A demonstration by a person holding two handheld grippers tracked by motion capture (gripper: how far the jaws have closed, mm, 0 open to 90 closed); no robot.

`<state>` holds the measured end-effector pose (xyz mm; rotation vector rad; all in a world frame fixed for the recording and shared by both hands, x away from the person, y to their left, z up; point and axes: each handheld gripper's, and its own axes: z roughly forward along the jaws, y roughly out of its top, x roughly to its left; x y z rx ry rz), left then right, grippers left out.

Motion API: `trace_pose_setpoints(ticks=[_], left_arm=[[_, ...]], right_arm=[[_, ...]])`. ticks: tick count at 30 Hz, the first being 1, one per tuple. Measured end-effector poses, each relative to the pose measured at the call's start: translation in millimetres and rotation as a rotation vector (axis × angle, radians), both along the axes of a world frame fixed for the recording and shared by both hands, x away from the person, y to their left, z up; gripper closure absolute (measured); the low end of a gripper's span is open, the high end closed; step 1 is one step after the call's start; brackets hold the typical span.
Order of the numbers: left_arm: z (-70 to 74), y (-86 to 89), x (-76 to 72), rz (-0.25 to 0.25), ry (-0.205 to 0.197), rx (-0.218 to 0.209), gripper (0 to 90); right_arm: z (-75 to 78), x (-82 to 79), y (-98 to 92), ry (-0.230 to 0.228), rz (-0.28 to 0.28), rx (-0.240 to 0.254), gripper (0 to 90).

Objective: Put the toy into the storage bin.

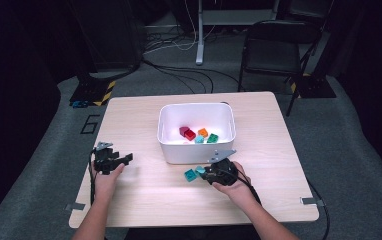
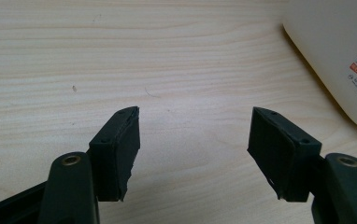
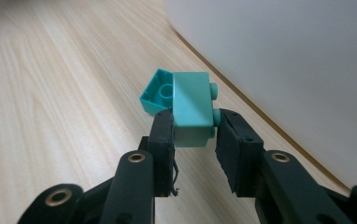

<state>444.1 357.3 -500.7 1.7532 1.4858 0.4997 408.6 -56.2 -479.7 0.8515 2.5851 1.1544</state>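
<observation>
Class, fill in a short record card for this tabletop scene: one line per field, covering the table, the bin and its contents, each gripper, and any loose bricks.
Surface: light wooden table
Container: white bin, open top, near the table's middle
In the bin: small bricks, dark red, red, orange, light blue and green
Left gripper: open, holding nothing, over bare wood beside the bin
Right gripper: shut on a light teal brick, just in front of the bin
Loose brick: a darker teal brick lies on the table beside the held one

White bin (image 1: pixel 196 150), teal bricks (image 3: pixel 193 107)
</observation>
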Motion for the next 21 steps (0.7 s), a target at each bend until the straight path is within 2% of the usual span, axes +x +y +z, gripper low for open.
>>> trace_pose_setpoints(ticks=[5,16,21], left_arm=[[-0.3,-1.1,-0.1,-0.001,0.007,-0.004,33.7],[0.2,-0.3,0.1,-0.004,-0.001,0.003,33.8],[-0.2,-0.4,0.4,-0.005,0.005,0.003,33.8]], right_arm=[[13.4,-5.0,-1.5,0.03,0.03,0.028,67.2],[48.4,-14.6,-9.1,0.045,0.067,0.061,67.3],[66.0,-16.8,-14.1,0.024,0.065,0.064,67.3]])
